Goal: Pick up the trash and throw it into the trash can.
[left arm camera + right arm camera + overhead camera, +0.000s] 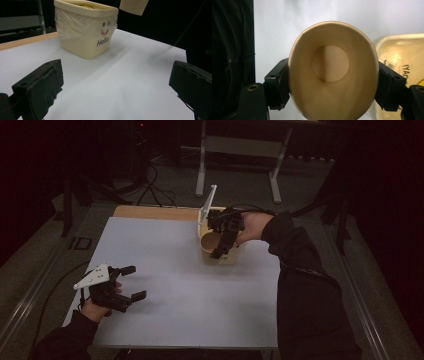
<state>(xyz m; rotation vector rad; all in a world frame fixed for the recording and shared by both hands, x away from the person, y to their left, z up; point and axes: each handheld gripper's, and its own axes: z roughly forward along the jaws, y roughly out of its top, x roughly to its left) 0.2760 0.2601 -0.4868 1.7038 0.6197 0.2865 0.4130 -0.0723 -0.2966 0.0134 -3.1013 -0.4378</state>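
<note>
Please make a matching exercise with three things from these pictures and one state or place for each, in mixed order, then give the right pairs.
1. brown paper cup
2. cream plastic tub printed "Hello"
3. left gripper

A. open, holding nothing
B. stands on the white table
C. squeezed between the right gripper jaws

Pairs: 1-C, 2-B, 3-A

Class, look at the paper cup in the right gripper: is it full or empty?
Empty. The right gripper view looks into the paper cup and shows its bare bottom.
</note>
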